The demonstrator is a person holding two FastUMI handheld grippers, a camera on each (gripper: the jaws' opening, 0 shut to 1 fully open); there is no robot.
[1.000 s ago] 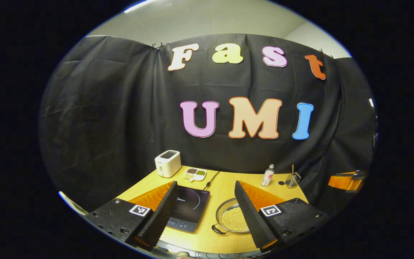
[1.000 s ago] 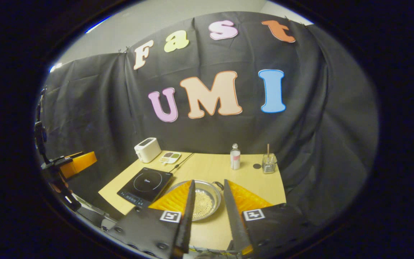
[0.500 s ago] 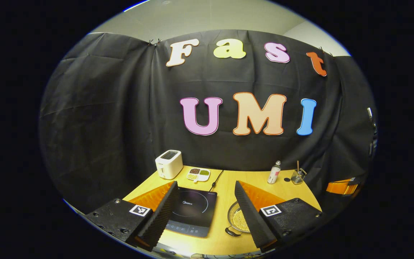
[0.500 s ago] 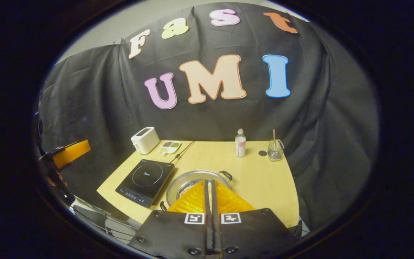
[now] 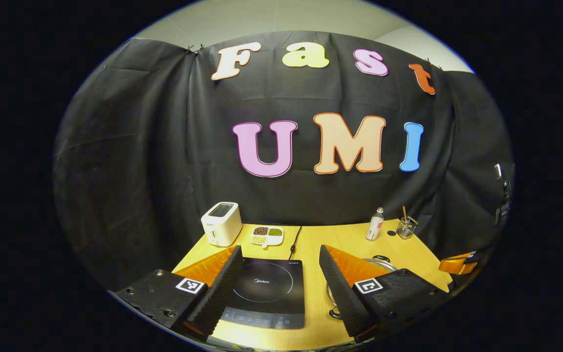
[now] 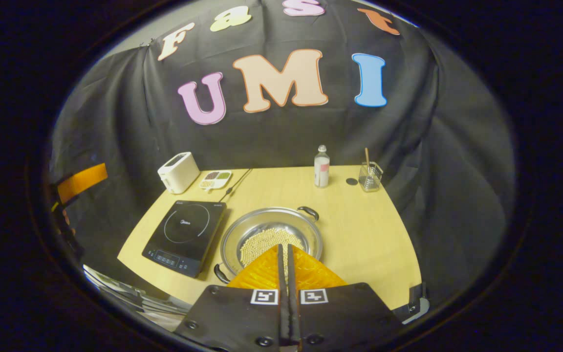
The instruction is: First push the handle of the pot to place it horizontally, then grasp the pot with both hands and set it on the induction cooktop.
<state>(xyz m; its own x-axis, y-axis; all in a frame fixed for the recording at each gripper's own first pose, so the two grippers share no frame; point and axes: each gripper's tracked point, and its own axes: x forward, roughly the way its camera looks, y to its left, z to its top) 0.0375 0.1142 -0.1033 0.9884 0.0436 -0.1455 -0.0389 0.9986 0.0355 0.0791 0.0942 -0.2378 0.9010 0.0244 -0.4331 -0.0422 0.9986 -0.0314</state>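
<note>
**Ana:** Pot first, please. Where is it?

**Ben:** It is a shallow metal pot on a wooden table, seen clearly in the right gripper view. Small pale beads cover its bottom. It sits just beside the induction cooktop, on that view's right of it, not on it. One dark handle points toward the far right, the other toward the near left, so the handles lie on a diagonal.

**Ana:** And the right gripper?

**Ben:** The right gripper has its two fingers pressed together with nothing between them. Their tips appear over the near edge of the pot; I cannot tell whether they touch it.

**Ana:** The left one?

**Ben:** In its own view the left gripper is spread wide and holds nothing. The cooktop shows between its fingers, and part of the pot peeks out behind the right-hand finger.

**Ana:** What else is on the table?

**Ben:** Along the back edge: a white toaster, a small divided dish of beans or grains, a bottle, a small dark round thing, and a glass holder with a stick in it. A cord runs back from the cooktop.
</note>
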